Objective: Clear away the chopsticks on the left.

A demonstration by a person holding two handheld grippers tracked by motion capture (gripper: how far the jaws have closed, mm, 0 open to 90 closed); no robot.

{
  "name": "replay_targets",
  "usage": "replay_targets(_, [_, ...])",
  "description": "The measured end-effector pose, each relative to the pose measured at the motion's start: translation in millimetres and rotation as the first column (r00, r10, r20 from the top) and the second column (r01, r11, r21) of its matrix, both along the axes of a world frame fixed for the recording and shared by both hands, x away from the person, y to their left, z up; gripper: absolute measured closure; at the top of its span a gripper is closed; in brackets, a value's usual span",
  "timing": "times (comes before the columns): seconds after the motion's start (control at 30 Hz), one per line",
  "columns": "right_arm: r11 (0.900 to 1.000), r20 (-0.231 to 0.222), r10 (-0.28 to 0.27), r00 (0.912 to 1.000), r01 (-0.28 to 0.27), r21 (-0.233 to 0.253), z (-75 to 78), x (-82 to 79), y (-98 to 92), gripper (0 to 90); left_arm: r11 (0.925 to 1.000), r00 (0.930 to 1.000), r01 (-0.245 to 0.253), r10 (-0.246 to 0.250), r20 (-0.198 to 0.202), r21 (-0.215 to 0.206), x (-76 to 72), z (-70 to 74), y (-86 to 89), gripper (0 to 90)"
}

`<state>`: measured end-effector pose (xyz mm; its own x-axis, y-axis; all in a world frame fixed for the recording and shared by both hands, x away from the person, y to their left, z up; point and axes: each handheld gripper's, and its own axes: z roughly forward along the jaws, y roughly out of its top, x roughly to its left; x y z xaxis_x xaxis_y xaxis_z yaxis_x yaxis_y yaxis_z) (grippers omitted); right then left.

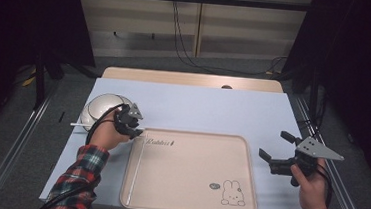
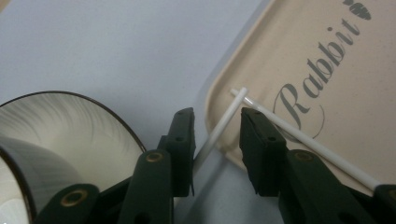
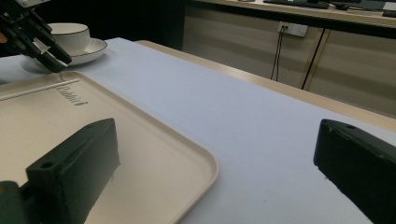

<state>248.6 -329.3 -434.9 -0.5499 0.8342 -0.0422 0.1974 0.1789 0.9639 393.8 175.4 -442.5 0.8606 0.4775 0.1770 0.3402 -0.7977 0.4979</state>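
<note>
The counter (image 1: 198, 105), under a pale blue-white cover, carries a beige tray (image 1: 192, 185) at its near middle, printed with "Rabbit" lettering and a small rabbit drawing. Just off the tray's far left corner sits a white bowl on a saucer (image 1: 100, 109). A thin white stick (image 1: 137, 168) lies in the tray along its left wall; a second white stick (image 2: 219, 128) runs from beside the saucer over the tray's rim, so the two cross at that corner. The left gripper (image 1: 135, 129) hovers over that corner, jaws apart with the second stick between them, not clamped. The right gripper (image 1: 275, 147) hangs just right of the tray, jaws wide apart, holding nothing.
</note>
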Motion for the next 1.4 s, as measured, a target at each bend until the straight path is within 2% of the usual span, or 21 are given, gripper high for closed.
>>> replay_targets(0.27, [1.0, -0.004, -0.005, 1.0, 0.005, 0.007, 0.3, -0.3, -1.1, 0.0, 0.9999, 0.9999, -0.013, 0.013, -0.008, 0.002, 2.1, -3.7, -0.9, 71.8])
replay_targets(0.4, [1.0, -0.002, -0.004, 1.0, 0.004, 0.005, 0.1, 0.0, -1.2, 0.0, 0.998, 0.9981, -0.061, 0.061, -0.004, -0.015, 2.5, -3.3, -1.7, 80.3])
replay_targets(0.43, [1.0, -0.002, -0.008, 1.0, 0.008, 0.004, 0.0, -0.2, -1.1, 0.0, 0.9949, 0.9958, -0.091, 0.09, -0.013, -0.044, 2.0, -3.8, -2.9, 84.4])
replay_targets(0.47, [1.0, -0.005, -0.003, 1.0, 0.003, 0.006, 0.0, -0.3, -1.4, 0.0, 0.9919, 0.9926, -0.121, 0.12, -0.017, -0.039, 2.2, -2.2, -2.6, 86.7])
replay_targets(0.5, [1.0, -0.004, -0.003, 1.0, 0.003, 0.005, 0.0, -0.2, -1.9, 0.0, 0.9816, 0.9849, -0.171, 0.168, -0.042, -0.085, 2.6, -0.9, -2.1, 86.6])
replay_targets(0.53, [1.0, -0.004, -0.004, 1.0, 0.004, 0.008, -0.2, -0.2, -1.9, 0.0, 0.9806, 0.9848, -0.171, 0.167, -0.048, -0.096, 3.4, 2.8, -0.7, 87.2])
replay_targets(0.57, [1.0, -0.003, -0.007, 1.0, 0.007, 0.012, -0.3, 0.0, -1.9, 0.0, 0.9729, 0.9806, -0.195, 0.192, -0.04, -0.124, 3.3, 6.8, -0.2, 87.3])
replay_targets(0.63, [1.0, 0.001, -0.009, 1.0, 0.009, 0.012, -0.1, 0.2, -2.2, 0.0, 0.9465, 0.9664, -0.256, 0.246, -0.075, -0.196, 4.3, 20.6, 4.8, 87.4])
replay_targets(0.7, [1.0, 0.002, -0.007, 1.0, 0.007, 0.011, 0.0, 0.2, -2.4, 0.0, 0.8943, 0.9467, -0.322, 0.306, -0.099, -0.311, 3.2, 33.8, 9.8, 87.4])
replay_targets(0.73, [1.0, 0.002, -0.007, 1.0, 0.007, 0.012, 0.0, 0.2, -2.5, 0.0, 0.8751, 0.9386, -0.344, 0.329, -0.103, -0.34, 2.6, 41.9, 14.9, 87.4])
replay_targets(0.77, [1.0, -0.002, -0.009, 1.0, 0.009, 0.016, 0.2, 0.1, -2.6, 0.0, 0.8697, 0.9387, -0.344, 0.327, -0.109, -0.354, 2.2, 46.3, 18.7, 87.4])
replay_targets(0.8, [1.0, 0.0, -0.01, 1.0, 0.01, 0.015, 0.3, 0.1, -2.7, 0.0, 0.8547, 0.9349, -0.353, 0.339, -0.107, -0.381, 0.3, 52.0, 23.7, 87.5])
replay_targets(0.83, [1.0, 0.003, -0.007, 1.0, 0.007, 0.017, 0.5, 0.2, -3.0, 0.0, 0.8465, 0.932, -0.36, 0.344, -0.113, -0.392, -1.1, 55.2, 26.9, 87.4])
replay_targets(0.87, [1.0, 0.001, -0.004, 1.0, 0.004, 0.021, 0.6, 0.0, -3.2, 0.0, 0.8142, 0.9274, -0.369, 0.354, -0.12, -0.448, -3.6, 58.1, 30.8, 87.5])
replay_targets(0.93, [1.0, 0.004, -0.01, 0.9999, 0.01, 0.017, 0.6, 0.1, -3.9, 0.0, 0.7721, 0.9199, -0.379, 0.374, -0.118, -0.51, -9.2, 62.7, 35.3, 87.5])
replay_targets(0.97, [1.0, 0.003, -0.01, 0.9999, 0.01, 0.018, 0.5, 0.1, -3.9, 0.0, 0.7613, 0.9185, -0.379, 0.379, -0.114, -0.526, -10.8, 64.0, 37.3, 87.5])
replay_targets(1.0, [1.0, 0.003, -0.01, 0.9999, 0.01, 0.02, 0.5, 0.1, -3.7, 0.0, 0.743, 0.916, -0.379, 0.386, -0.108, -0.552, -13.9, 66.0, 39.8, 87.5])
replay_targets(1.07, [1.0, 0.004, -0.011, 0.9999, 0.011, 0.02, 0.4, 0.2, -3.3, 0.0, 0.7249, 0.9125, -0.378, 0.397, -0.098, -0.576, -18.1, 69.0, 43.7, 87.5])
replay_targets(1.13, [1.0, 0.004, -0.016, 0.9999, 0.016, 0.016, 0.4, 0.1, -2.8, 0.0, 0.7163, 0.9136, -0.366, 0.398, -0.082, -0.594, -21.7, 71.8, 46.3, 87.6])
replay_targets(1.17, [1.0, 0.001, -0.018, 0.9998, 0.018, 0.018, 0.4, -0.1, -2.8, 0.0, 0.7074, 0.9101, -0.369, 0.407, -0.08, -0.603, -23.3, 73.0, 46.6, 87.6])
replay_targets(1.4, [1.0, 0.006, -0.02, 0.9998, 0.02, 0.018, 0.0, 0.3, -2.1, 0.0, 0.6295, 0.8953, -0.366, 0.439, -0.074, -0.686, -34.1, 82.1, 54.0, 87.5])
